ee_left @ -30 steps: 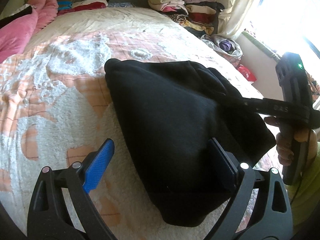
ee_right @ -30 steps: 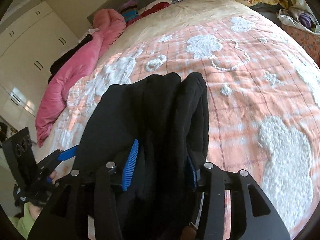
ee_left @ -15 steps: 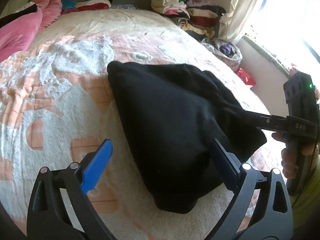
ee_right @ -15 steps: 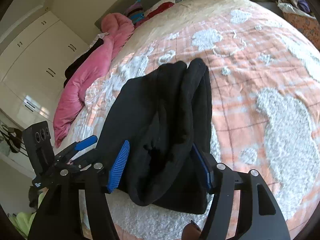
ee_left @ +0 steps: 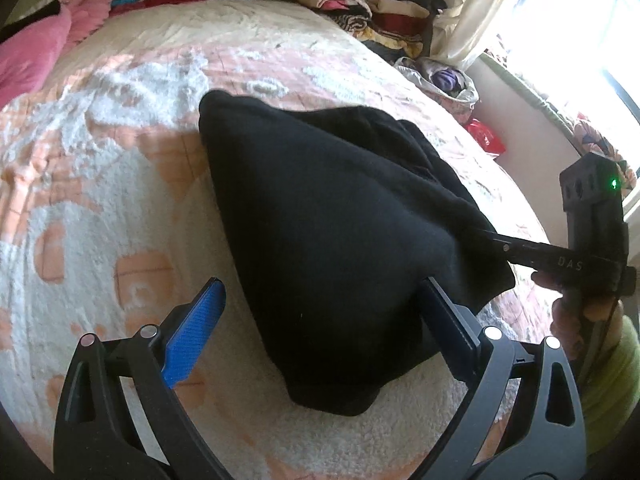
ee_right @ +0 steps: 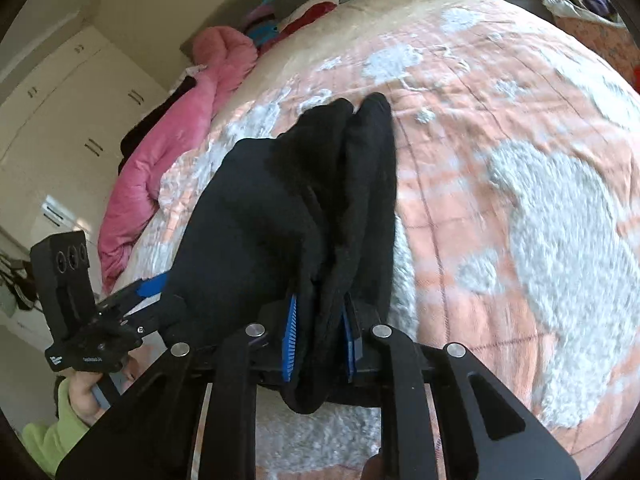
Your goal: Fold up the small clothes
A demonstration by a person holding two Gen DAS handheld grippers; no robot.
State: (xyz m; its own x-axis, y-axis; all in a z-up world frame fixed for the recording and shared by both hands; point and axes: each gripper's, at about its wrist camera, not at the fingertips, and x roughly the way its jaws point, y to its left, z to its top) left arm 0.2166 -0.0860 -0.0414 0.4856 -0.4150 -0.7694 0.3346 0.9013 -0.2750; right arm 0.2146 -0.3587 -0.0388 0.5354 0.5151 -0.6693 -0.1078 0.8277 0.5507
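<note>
A black garment (ee_left: 320,216) lies bunched and folded on the bed's peach and white blanket (ee_left: 100,184). My left gripper (ee_left: 320,316) stands open over the garment's near end; its right pad rests against the cloth and its blue left pad (ee_left: 196,332) hangs over the blanket. My right gripper (ee_right: 319,340) pinches a thick fold at the garment's (ee_right: 280,208) edge, and its jaws are closing with the cloth between the blue pads. In the left wrist view the right gripper (ee_left: 500,246) reaches into the garment from the right. The left gripper (ee_right: 150,290) shows at the garment's left side.
A pink quilt (ee_right: 176,152) lies along the bed's far side. Stacks of folded clothes (ee_left: 360,4) and a bag of clothes (ee_left: 444,80) sit past the bed by the curtain and window. White wardrobe doors (ee_right: 60,120) stand beyond the quilt. A green sleeve (ee_right: 52,424) shows low left.
The right gripper's jaws have come together on a fold of the black garment, after standing wide around it. It has drawn back a little with the cloth. The left gripper stays open.
</note>
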